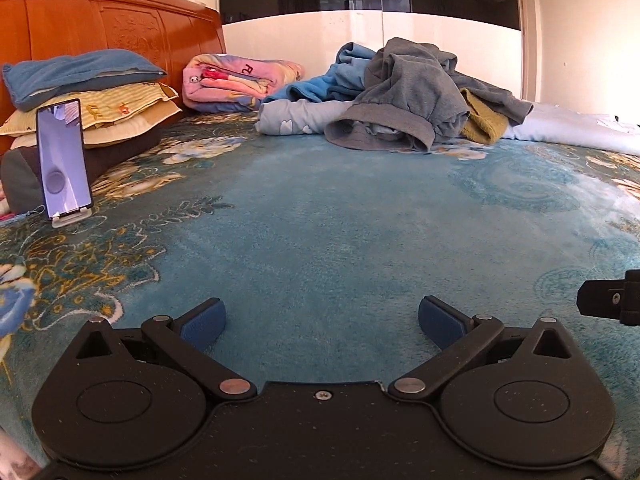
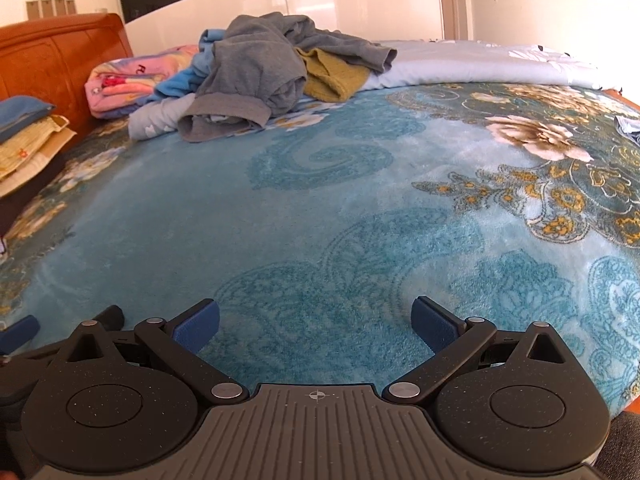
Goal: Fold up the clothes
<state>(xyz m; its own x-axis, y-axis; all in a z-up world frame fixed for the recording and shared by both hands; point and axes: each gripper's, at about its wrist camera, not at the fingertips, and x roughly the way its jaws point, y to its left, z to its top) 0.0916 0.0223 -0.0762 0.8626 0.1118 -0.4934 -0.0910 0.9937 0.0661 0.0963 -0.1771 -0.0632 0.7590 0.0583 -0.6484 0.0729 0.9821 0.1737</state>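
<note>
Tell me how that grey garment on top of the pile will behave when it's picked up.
The grey garment is crumpled and draped, so it will probably hang limp. It overlaps the mustard piece and blue clothes, so it may drag those along.

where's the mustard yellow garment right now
The yellow garment lies in the clothes pile at the bed's far side, tucked under the grey sweatshirt, right of it in both views.
</note>
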